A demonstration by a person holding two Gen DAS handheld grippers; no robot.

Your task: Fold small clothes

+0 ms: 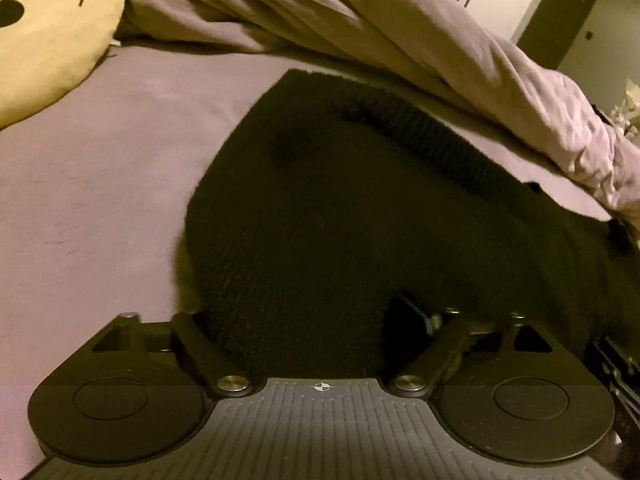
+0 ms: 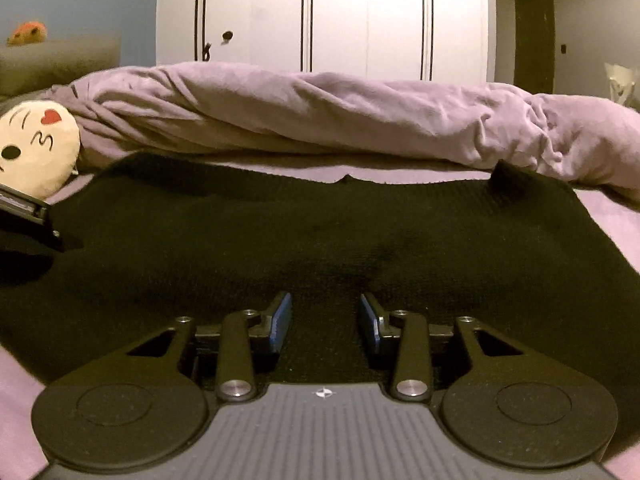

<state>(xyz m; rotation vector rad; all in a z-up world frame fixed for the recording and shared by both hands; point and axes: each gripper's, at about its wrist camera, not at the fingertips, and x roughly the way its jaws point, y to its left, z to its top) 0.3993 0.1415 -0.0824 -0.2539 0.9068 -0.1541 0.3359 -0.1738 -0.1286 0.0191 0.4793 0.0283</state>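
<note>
Knitwear, black and ribbed: one sweater (image 2: 320, 232) lies spread flat on the mauve bed sheet (image 1: 100, 168), its far edge just short of the one bunched duvet (image 2: 340, 120). It looks soft and floppy, fairly thick, light enough for a single pinch, and not slippery; it should sag and drape when lifted, so a hold at a hem or corner, with both edges raised together, seems wisest. A small raised peak of cloth shows at the far right corner in the right wrist view.

The right gripper (image 2: 325, 322) hovers low over the near part of the sweater, its blue pads partly apart with nothing between them but the knit below; it grips nothing. The left gripper (image 1: 308, 328) sits at the sweater's left edge with its arms spread wide; its fingertips are lost against the dark cloth, so whether it has caught any fabric I cannot tell.

Beyond: one round cream cushion (image 2: 38, 148) with a kissing face, one white wardrobe (image 2: 320, 16).
</note>
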